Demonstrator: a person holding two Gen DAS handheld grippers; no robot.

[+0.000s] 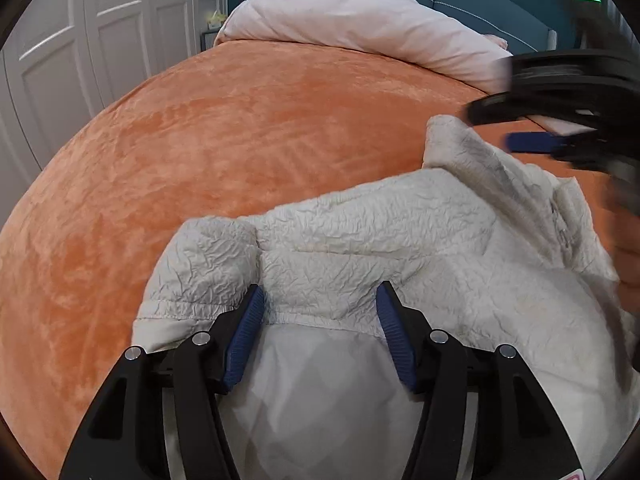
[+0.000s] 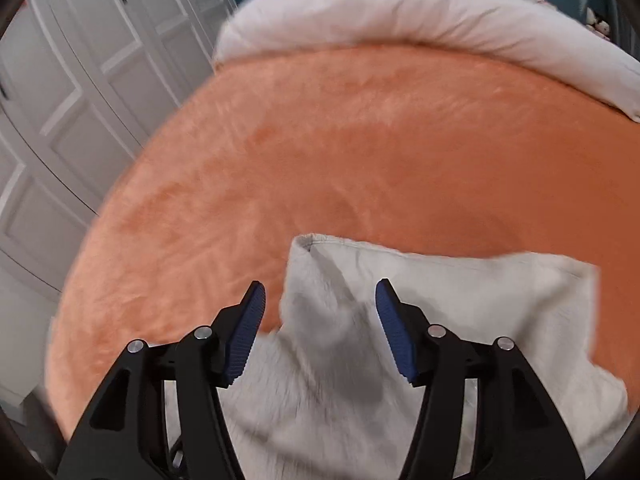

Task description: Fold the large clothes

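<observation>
Here your crinkled off-white padded jacket (image 1: 360, 240) lies on the orange plush bedspread (image 1: 240, 128), bunched at the near edge of the bed, with a sleeve cuff (image 1: 192, 280) toward the near left and its zipped collar (image 1: 560, 216) raised on the right. Your left gripper (image 1: 320, 320) hovers over the jacket's hem seam with its blue-padded jaws standing apart, nothing pinched between them. Your right gripper (image 2: 320, 320) also stands parted above a fold of the jacket, its pads clear of the cloth; that view is blurred. A rolled pale pink duvet (image 1: 360, 28) runs along the far edge of the bed, with white panelled wardrobe doors (image 1: 80, 60) off the left side.
</observation>
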